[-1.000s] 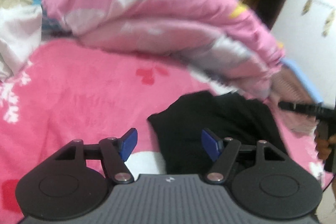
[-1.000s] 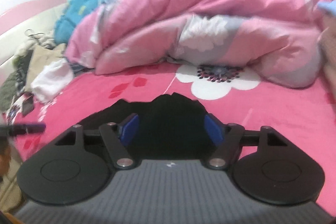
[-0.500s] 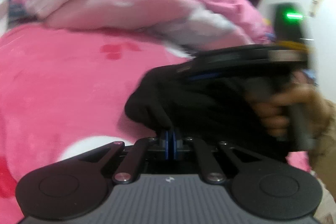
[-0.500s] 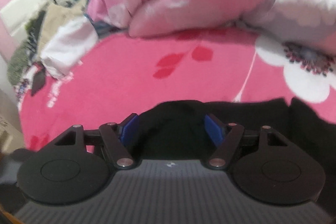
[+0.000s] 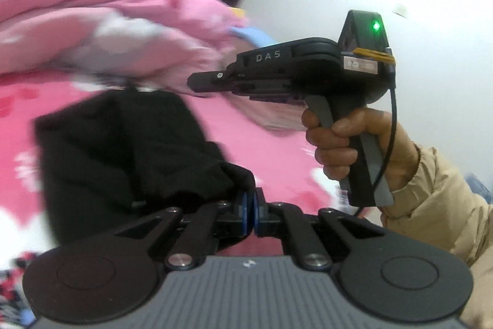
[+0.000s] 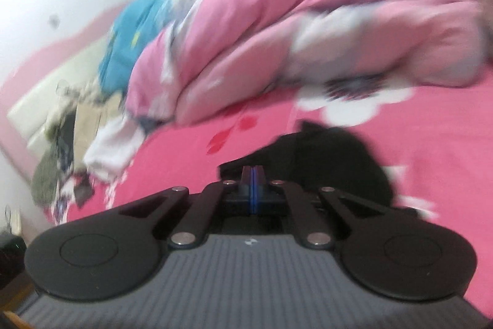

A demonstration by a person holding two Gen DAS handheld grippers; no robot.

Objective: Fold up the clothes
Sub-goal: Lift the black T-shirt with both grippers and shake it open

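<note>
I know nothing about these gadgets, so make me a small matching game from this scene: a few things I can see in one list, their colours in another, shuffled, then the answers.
Things:
1. garment pinched by the left gripper
2. bed sheet
3. light on the right gripper
4. sleeve of the person

Colours:
A. green
B. beige
C. black
D. bright pink with white flowers

Pairs: 1-C, 2-D, 3-A, 4-B
</note>
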